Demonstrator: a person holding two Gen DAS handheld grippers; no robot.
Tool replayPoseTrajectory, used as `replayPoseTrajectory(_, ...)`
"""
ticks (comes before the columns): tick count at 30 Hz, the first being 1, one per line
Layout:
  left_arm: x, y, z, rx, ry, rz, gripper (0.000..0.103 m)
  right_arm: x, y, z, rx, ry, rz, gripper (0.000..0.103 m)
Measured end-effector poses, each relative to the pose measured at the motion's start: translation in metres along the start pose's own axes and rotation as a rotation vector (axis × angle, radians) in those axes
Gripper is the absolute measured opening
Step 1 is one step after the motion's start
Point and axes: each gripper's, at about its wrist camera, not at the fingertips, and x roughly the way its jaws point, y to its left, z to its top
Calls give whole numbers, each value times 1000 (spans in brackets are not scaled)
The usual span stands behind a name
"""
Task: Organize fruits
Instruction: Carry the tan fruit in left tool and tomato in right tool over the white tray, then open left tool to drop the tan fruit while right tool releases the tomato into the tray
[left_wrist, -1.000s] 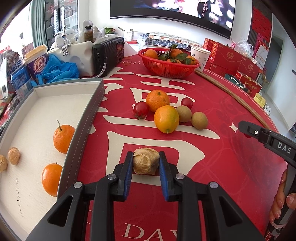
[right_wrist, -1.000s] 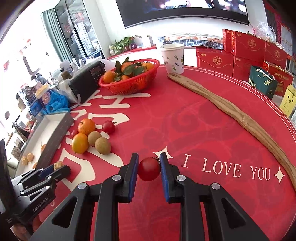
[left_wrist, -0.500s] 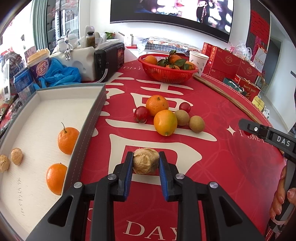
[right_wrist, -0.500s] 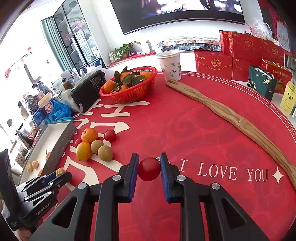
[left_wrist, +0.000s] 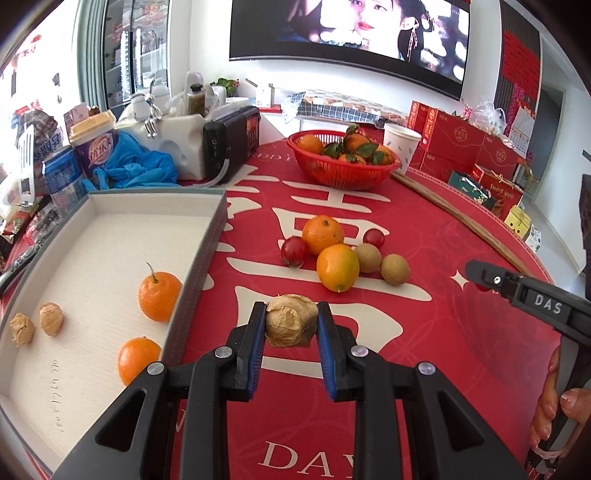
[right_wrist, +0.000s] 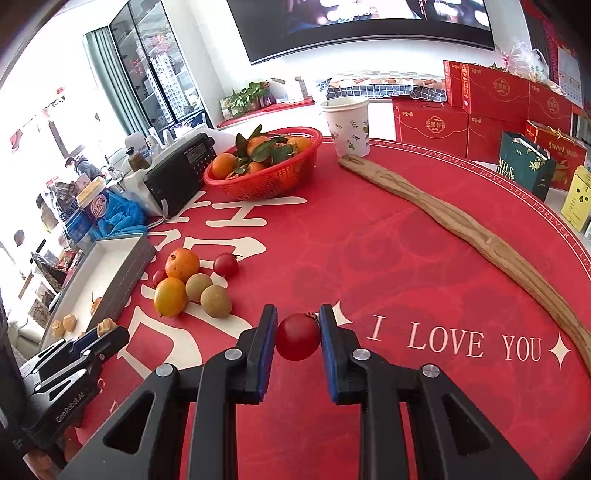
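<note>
My left gripper (left_wrist: 291, 325) is shut on a tan, wrinkled walnut (left_wrist: 291, 320) held above the red tablecloth, just right of the grey tray (left_wrist: 199, 266). The tray holds two oranges (left_wrist: 159, 295) and two more walnuts (left_wrist: 51, 318). My right gripper (right_wrist: 298, 338) is shut on a small red tomato (right_wrist: 297, 336) over the cloth near the "I LOVE YOU" lettering. A loose pile lies mid-table: two oranges (left_wrist: 337, 266), two kiwis (left_wrist: 394, 268) and two small tomatoes (left_wrist: 293, 251). The same pile (right_wrist: 192, 286) shows in the right wrist view, left of the tomato.
A red basket (left_wrist: 341, 170) of leafy oranges stands at the back, with a paper cup (right_wrist: 347, 125) beside it. A long wooden strip (right_wrist: 476, 236) lies along the right rim. A black radio (right_wrist: 181, 168), blue gloves and packets crowd the back left. A person's hand (left_wrist: 554, 417) shows bottom right.
The left wrist view has tilted up a little, so the fruit pile and tray sit lower in frame. The walnut and the tomato stay gripped as before. The right gripper has not moved.
</note>
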Motion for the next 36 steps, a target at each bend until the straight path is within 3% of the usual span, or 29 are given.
replayPoseTrajectory(11, -24, 37, 7, -73, -59, 42, 29, 5, 31, 6, -38, 4, 56, 25)
replayPoseTrajectory(25, -43, 91, 9, -179, -101, 126, 29, 16, 125, 14, -176, 13, 160, 25)
replayPoseTrajectory(36, -29, 146, 0, -295, -6, 206, 29, 39, 201, 23, -224, 82, 311, 25)
